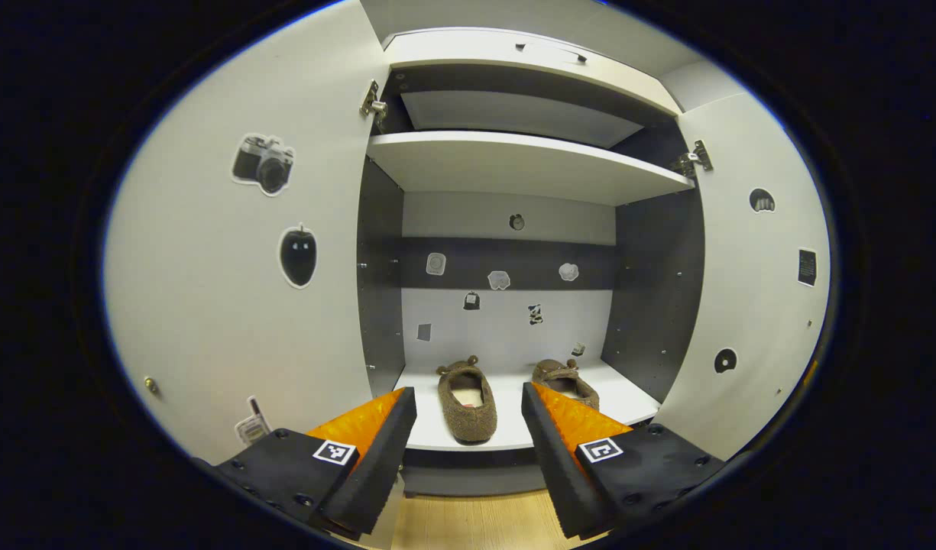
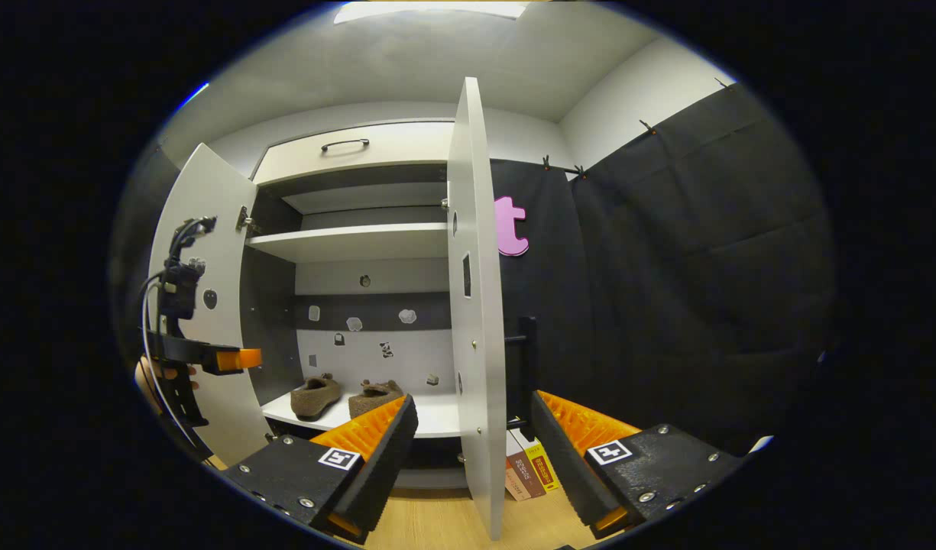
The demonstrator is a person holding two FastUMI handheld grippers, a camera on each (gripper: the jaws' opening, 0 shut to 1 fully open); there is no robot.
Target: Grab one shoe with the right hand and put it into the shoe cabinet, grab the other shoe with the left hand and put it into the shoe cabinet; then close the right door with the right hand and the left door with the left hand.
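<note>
The shoe cabinet (image 1: 529, 164) stands wide open, its left door (image 1: 231, 290) and right door (image 1: 750, 305) both swung outward. In the right gripper view the right door (image 2: 475, 305) is seen edge-on, standing between that gripper's two fingers, touching neither. On the bottom shelf (image 1: 628, 401) lie the two shoes side by side: the left shoe (image 1: 468, 401) nearer the front edge, the right shoe (image 1: 565, 380) a little farther back and partly behind a finger. The left gripper (image 1: 468, 431) hangs in front of the shelf, jaws spread wide and empty, the left shoe seen between its fingers and beyond them. The right gripper (image 2: 471, 439) is likewise wide open, gripping nothing, with both shoes (image 2: 315, 396) (image 2: 372, 397) far to its left inside the cabinet. Some books (image 2: 527, 472) stand on the floor just right of the door.
</note>
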